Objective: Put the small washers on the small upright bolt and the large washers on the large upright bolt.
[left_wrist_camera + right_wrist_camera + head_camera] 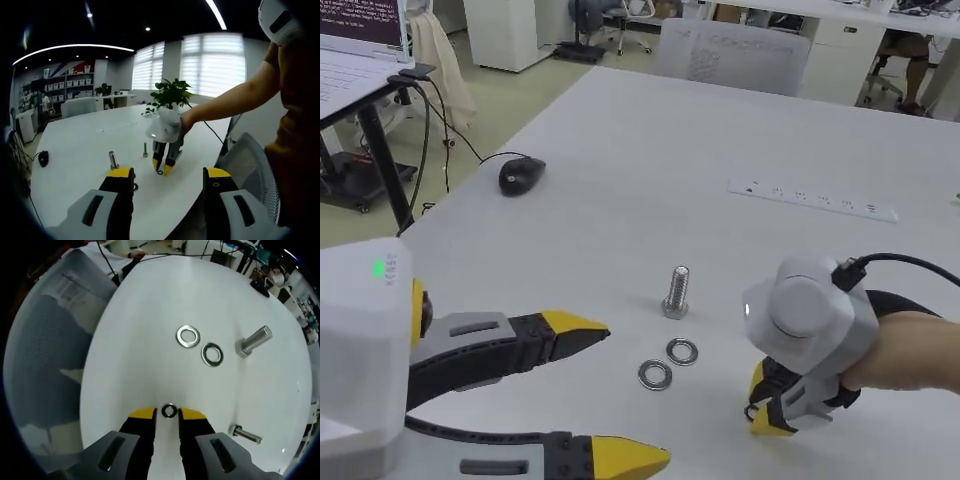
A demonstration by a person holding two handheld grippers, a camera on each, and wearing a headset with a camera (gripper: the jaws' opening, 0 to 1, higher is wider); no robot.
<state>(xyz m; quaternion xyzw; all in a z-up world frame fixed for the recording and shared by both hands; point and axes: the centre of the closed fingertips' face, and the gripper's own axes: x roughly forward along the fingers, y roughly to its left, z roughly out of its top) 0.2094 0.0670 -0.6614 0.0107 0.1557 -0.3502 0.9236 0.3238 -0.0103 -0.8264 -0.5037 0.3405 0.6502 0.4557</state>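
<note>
Right gripper (168, 416) is pointing down at the white tabletop (140, 315), yellow tips narrowed either side of the small dark steel washer (169, 411). Whether I'm pinching it or only flanking it, I can't tell. The small silver bolt (245, 434) stands near my right jaw. Further out, a large silver washer (682, 351) and its twin (655, 375) lie flat, near the foot of the large upright silver bolt (677, 292). Left gripper (610, 395) hovers wide open, holding nothing.

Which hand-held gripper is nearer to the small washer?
Right. The right hand-held gripper has the small washer between its tips; the left hand-held gripper hangs open on the far side of the large washers.
</note>
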